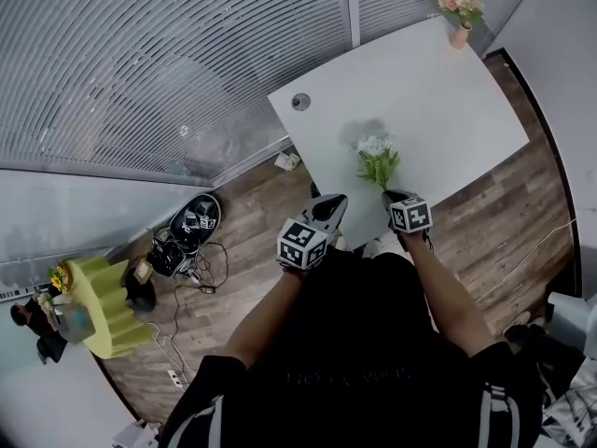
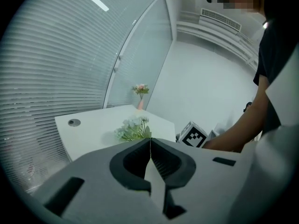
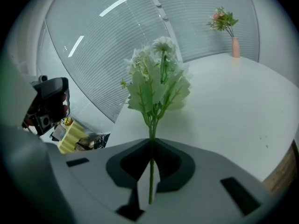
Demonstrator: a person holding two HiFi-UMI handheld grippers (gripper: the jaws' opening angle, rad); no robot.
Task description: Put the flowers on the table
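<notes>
Head view: the small bunch of white flowers with green leaves (image 1: pixel 377 160) stands above the flat white table (image 1: pixel 448 91), near its front edge. Left gripper view: the left gripper (image 2: pixel 150 141) has its jaws fully together, with nothing between them. Right gripper view: the right gripper (image 3: pixel 152 146) has its jaws clamped on the bunch's thin green stem.

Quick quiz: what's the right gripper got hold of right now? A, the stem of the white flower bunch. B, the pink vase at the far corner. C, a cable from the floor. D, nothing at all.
A: in the right gripper view, the right gripper has its fingers shut on the green stem of the white flower bunch, held over the table.
</notes>
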